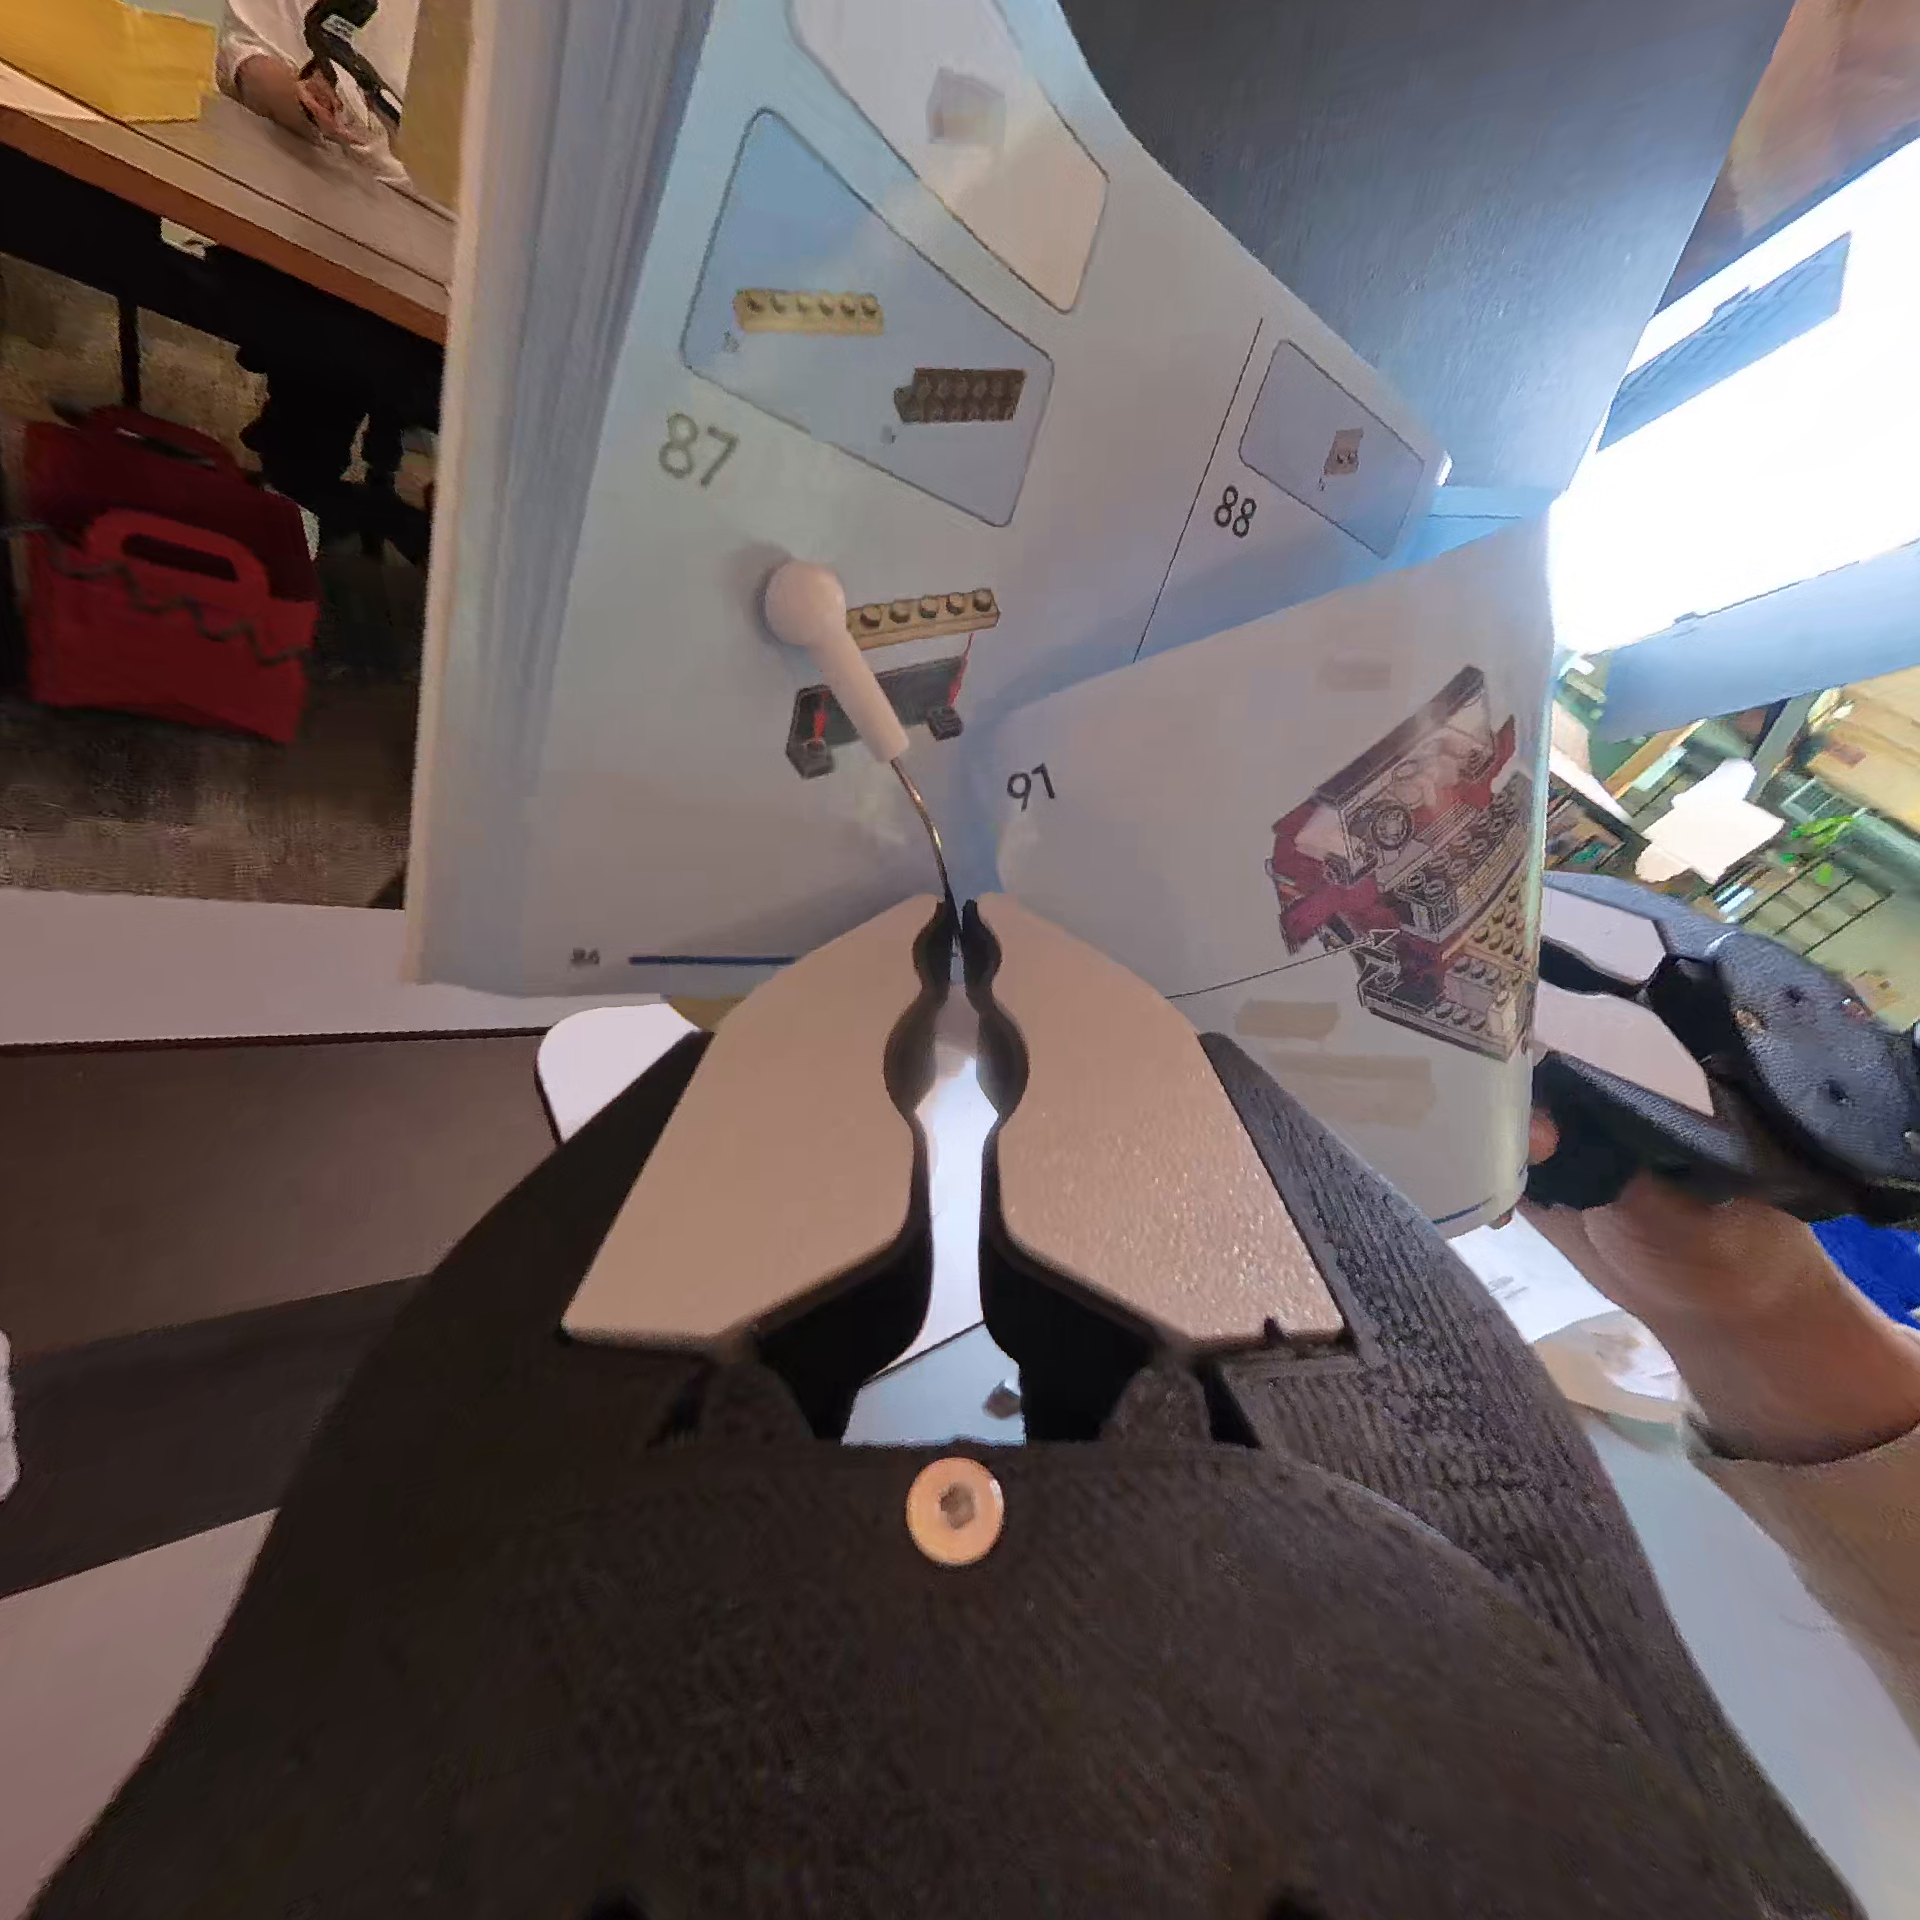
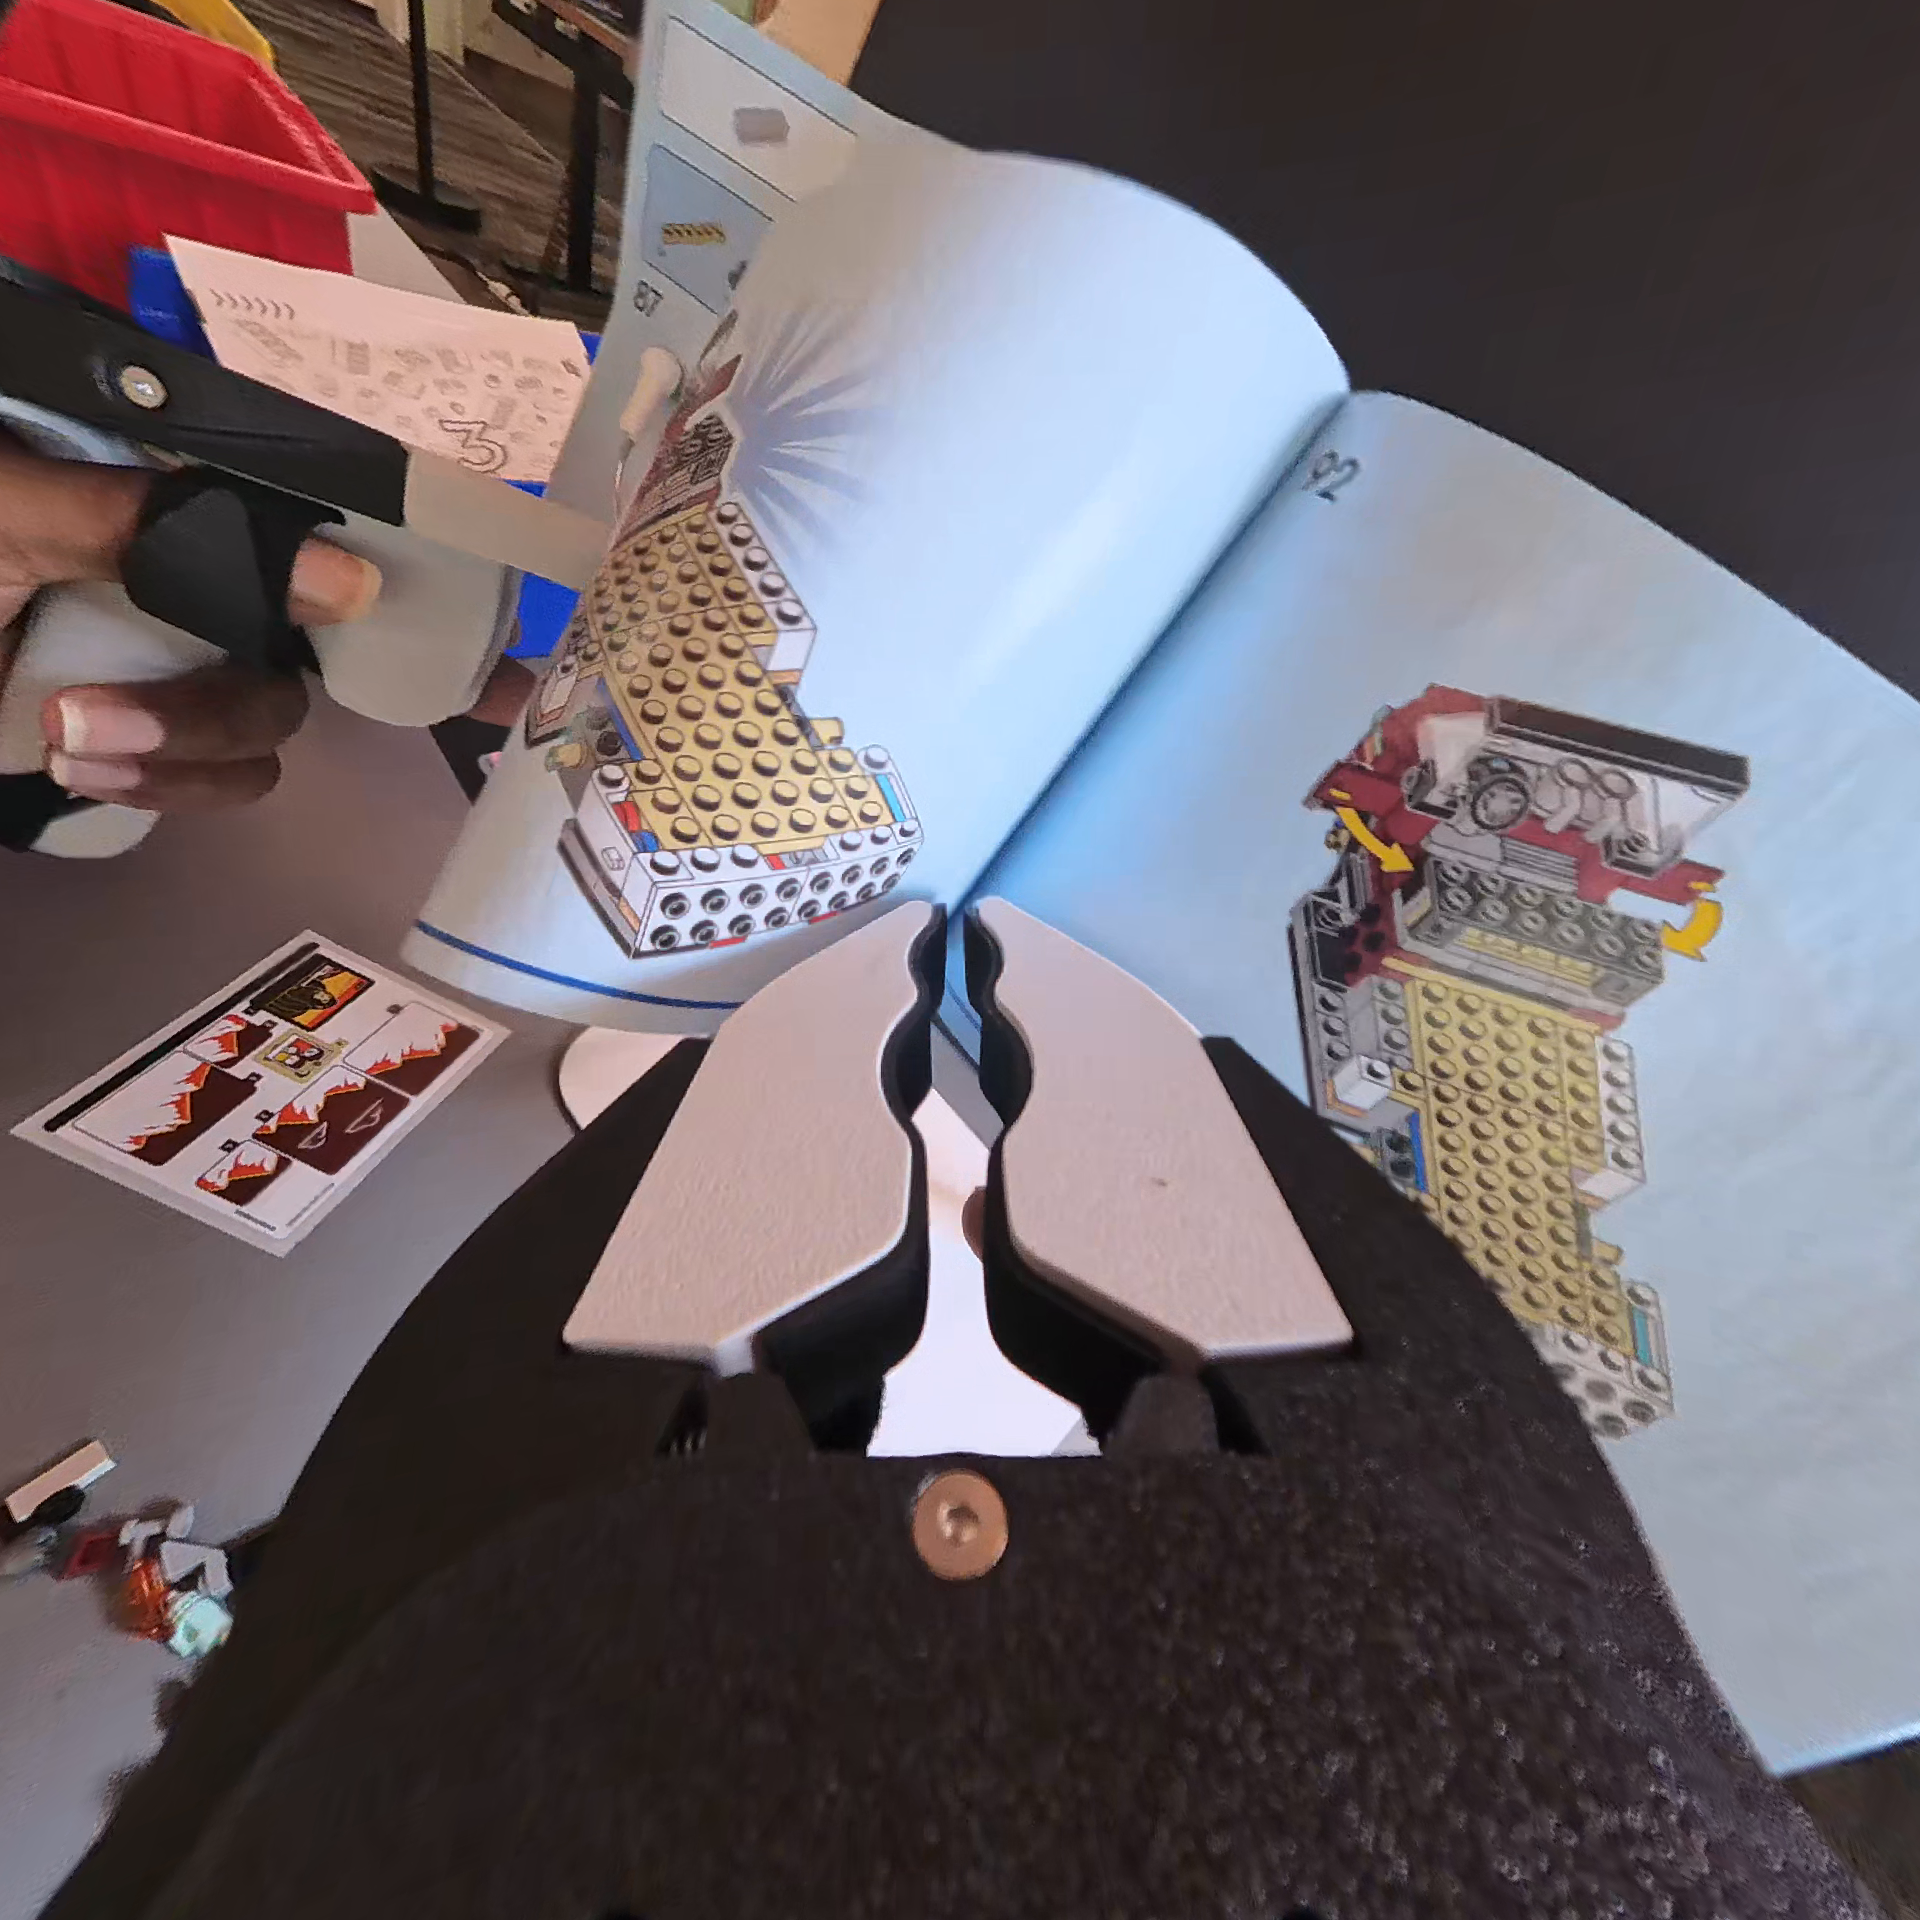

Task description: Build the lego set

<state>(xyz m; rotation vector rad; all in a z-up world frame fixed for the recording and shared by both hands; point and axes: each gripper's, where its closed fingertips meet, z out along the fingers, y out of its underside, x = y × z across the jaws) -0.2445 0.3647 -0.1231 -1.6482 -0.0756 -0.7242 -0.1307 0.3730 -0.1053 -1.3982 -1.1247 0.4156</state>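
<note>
A brick-building instruction booklet (image 1: 727,727) stands open and upright on a white stand (image 1: 592,1070). A thin metal wire arm with a white plastic cap (image 1: 821,644) lies against its left page. My left gripper (image 1: 958,914) is shut on the lower end of that wire. It also shows in the right wrist view (image 2: 582,551), reaching behind a curled page. My right gripper (image 2: 956,920) is shut on the bottom edge of a page (image 2: 935,520) that curls up near the spine, beside the right-hand page (image 2: 1507,1039). In the left wrist view the right gripper (image 1: 1558,1003) sits at the curled page's right edge.
On the grey table lie a sticker sheet (image 2: 260,1091), loose small bricks (image 2: 135,1579) and a printed paper sheet (image 2: 395,384). A red bin (image 2: 156,135) stands at the back left. A red bag (image 1: 166,582) sits on the floor. A person (image 1: 312,73) is at another table. One gripper's finger ends stand about 12 cm off the other's.
</note>
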